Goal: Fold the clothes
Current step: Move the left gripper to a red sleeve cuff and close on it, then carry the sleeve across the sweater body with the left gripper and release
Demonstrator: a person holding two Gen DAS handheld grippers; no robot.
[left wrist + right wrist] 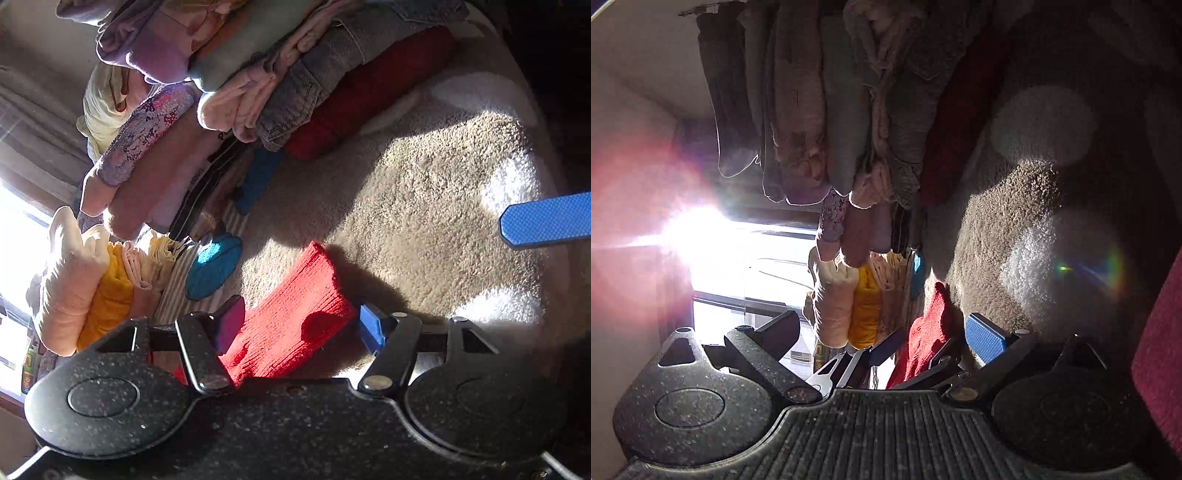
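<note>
A bright red knit garment (291, 328) lies between the blue pads of my left gripper (301, 325), whose jaws stand wide on either side of the cloth, just above a beige shaggy blanket (424, 206). One blue finger of my right gripper (546, 219) enters the left wrist view from the right edge. In the right wrist view the red garment (929, 332) and the left gripper's fingers (886, 349) sit between my right gripper's (886, 336) spread fingers; its blue right pad (986, 341) shows, and it holds nothing.
Tall stacks of folded clothes (258, 81) stand along the blanket's far side, with a dark red piece (369, 96), denim and pink items. A yellow and cream stack (96, 288) sits near a bright window (713, 243). A dark red fabric (1160, 350) is at right.
</note>
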